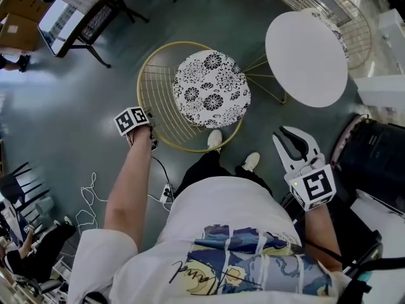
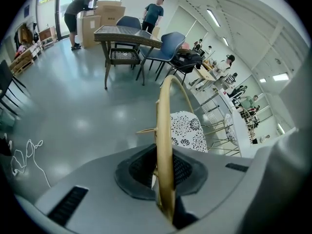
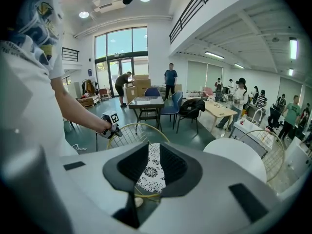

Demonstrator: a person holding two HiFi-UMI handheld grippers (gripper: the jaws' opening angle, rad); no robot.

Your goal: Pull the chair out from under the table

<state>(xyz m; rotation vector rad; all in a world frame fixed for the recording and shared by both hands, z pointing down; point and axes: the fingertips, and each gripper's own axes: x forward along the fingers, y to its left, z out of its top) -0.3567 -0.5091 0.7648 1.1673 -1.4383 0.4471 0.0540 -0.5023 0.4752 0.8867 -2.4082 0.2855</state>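
Operator kit, seen from above
White short-sleeved T-shirt (image 1: 215, 217), blue-and-yellow painted print (image 1: 253, 258) at 6 o'clock; black trousers (image 1: 207, 166), white shoes (image 1: 215, 138) at 12 o'clock. White plastic left gripper (image 1: 152, 145) and right gripper (image 1: 292, 142), black-and-white marker cubes (image 1: 315, 187).

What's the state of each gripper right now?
Left gripper: shut on the chair's gold backrest rim.
Right gripper: open, holding nothing.
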